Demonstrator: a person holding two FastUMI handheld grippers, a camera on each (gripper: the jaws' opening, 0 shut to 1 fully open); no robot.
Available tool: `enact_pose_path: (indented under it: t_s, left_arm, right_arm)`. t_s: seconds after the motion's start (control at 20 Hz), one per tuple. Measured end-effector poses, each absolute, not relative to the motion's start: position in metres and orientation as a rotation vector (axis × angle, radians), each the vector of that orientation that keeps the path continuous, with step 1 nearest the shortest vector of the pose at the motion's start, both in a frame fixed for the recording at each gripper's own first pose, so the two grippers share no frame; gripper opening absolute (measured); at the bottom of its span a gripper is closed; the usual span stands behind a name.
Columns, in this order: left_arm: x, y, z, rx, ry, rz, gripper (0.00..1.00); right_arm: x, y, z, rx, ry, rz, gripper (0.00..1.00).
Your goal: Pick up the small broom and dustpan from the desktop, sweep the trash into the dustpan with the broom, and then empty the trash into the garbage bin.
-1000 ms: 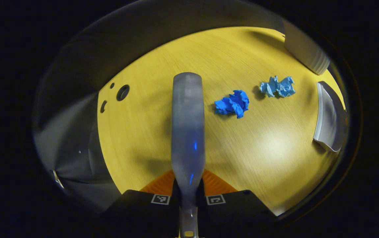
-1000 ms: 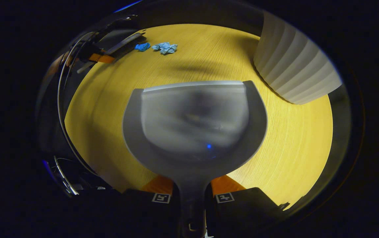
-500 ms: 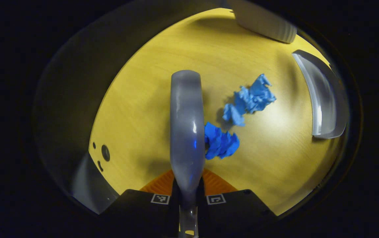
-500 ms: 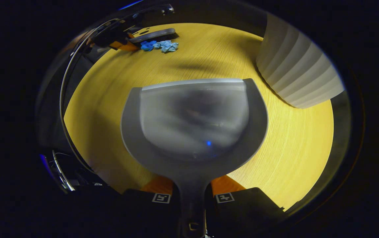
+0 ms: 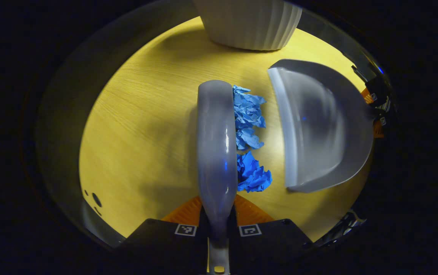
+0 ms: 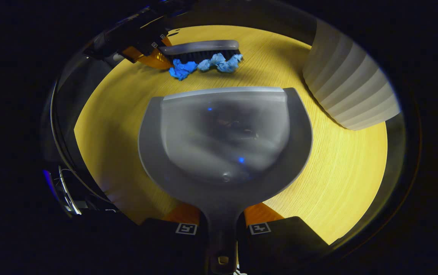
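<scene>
A: As the left tool [image 5: 218, 225] grips the broom [image 5: 216, 145] by its handle, where does the trash lie?

B: Two crumpled blue paper wads [image 5: 250, 133] touch the broom's right flank, strung along its long axis. The dustpan's [image 5: 318, 126] straight lip faces them, just beside, on the yellow wood-grain worktop [image 5: 146, 126].

A: And the right tool [image 6: 223, 229]?

B: Clamped on the dustpan handle; the smooth grey pan is empty. A sideways push toward the lip seems due. The ribbed white bin [image 6: 350, 91] stands near the pan.
</scene>
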State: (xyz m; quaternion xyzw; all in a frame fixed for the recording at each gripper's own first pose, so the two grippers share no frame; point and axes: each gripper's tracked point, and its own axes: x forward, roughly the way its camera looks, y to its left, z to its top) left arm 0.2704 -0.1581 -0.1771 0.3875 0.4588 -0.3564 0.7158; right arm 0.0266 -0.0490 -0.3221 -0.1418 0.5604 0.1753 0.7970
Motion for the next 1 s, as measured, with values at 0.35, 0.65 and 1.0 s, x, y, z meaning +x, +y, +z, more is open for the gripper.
enact_pose_path:
  t_s: [0.35, 0.65, 1.0]
  left_arm:
    - [0.196, -0.195, -0.184, 0.562, 1.202, -0.957, 0.26]
    - [0.143, -0.211, -0.173, 0.373, 1.245, -0.931, 0.26]
    - [0.122, -0.154, -0.136, 0.284, 1.038, -0.669, 0.26]
  right_arm:
    - [0.034, -0.049, -0.321, -0.265, 1.139, 0.436, 0.34]
    - [0.032, -0.05, -0.319, -0.255, 1.133, 0.478, 0.34]
    - [0.031, -0.05, -0.316, -0.245, 1.118, 0.503, 0.34]
